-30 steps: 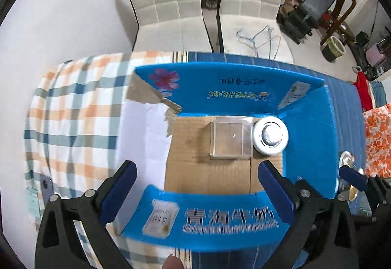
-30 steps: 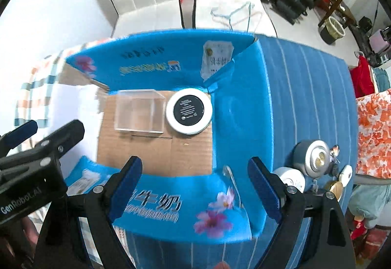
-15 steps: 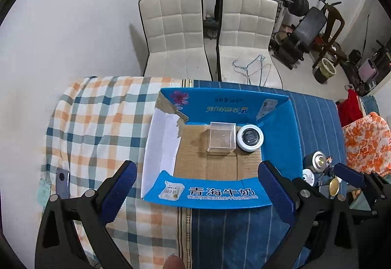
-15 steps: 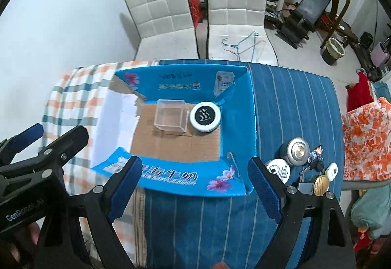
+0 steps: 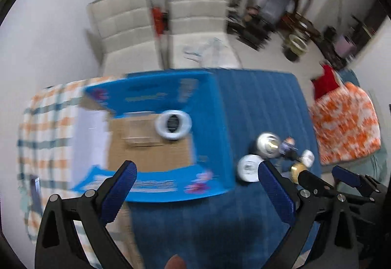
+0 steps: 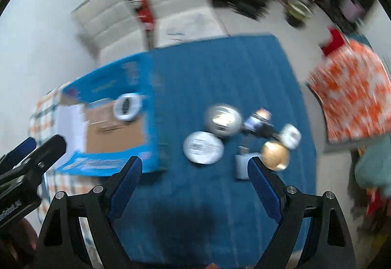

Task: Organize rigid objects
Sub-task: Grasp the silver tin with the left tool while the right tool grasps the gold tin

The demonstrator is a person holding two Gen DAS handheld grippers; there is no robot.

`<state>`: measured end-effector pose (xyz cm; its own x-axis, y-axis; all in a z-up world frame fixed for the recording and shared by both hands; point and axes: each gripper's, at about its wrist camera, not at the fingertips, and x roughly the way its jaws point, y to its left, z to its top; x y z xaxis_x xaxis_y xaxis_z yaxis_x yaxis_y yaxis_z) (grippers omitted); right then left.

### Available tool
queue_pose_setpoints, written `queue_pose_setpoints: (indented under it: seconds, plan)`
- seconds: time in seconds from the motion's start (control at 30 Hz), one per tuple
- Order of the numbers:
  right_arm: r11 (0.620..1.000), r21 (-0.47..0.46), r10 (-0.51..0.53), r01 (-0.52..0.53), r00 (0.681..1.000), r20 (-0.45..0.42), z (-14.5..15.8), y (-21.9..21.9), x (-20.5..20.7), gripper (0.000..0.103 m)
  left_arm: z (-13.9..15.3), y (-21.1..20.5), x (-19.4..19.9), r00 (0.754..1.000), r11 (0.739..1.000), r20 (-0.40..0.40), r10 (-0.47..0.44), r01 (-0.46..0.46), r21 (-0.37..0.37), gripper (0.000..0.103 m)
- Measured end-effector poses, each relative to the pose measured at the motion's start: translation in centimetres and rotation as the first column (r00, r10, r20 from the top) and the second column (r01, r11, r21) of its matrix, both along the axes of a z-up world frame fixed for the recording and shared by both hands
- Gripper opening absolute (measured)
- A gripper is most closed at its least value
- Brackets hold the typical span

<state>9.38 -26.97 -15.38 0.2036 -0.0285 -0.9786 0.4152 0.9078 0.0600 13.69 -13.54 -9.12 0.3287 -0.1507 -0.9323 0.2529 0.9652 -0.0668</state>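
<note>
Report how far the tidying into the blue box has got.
Done: a clear plastic cube and a round white-rimmed tin sit in the open blue cardboard box. In hand: nothing; both tongs, left and right, are open and empty. Left: a white round tin, silver tin, gold disc and small bits on the blue cloth.

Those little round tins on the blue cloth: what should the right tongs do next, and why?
Probably lower the right tongs onto the white round tin. They are open and empty above it, it lies outside the blue box, and another tin is already inside.
</note>
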Motion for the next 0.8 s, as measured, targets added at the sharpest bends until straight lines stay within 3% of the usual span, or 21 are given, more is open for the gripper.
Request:
queue_pose_setpoints:
  seconds: [0.17,0.37,0.53,0.67,0.8]
  plan:
    - [0.988,0.012,-0.150,0.152,0.986,-0.077,-4.7,-8.6,-2.3,0.090,-5.6,-9.3,1.1,0.989,0.993,-0.098,-0.114,0.116,0.013,0.102]
    - [0.958,0.053,-0.269,0.280,0.950,-0.158,-10.7,-15.6,-3.7,0.090,-12.8,-16.4,2.8,0.964,0.981,-0.208,-0.169,0.185,0.059,0.102]
    - [0.936,0.137,-0.284,0.323,0.927,-0.244,-16.0,-17.3,-4.0,0.090,-18.2,-18.6,4.3,0.942,0.970,-0.291,-0.170,0.212,0.121,0.102]
    - [0.897,0.210,-0.323,0.388,0.902,-0.286,-19.4,-17.4,-3.8,0.090,-21.3,-19.4,5.0,0.930,0.958,-0.330,-0.163,0.229,0.174,0.102]
    - [0.860,0.250,-0.362,0.444,0.878,-0.313,-21.2,-17.5,-3.4,0.087,-23.2,-19.3,5.3,0.916,0.963,-0.374,-0.147,0.218,0.156,0.082]
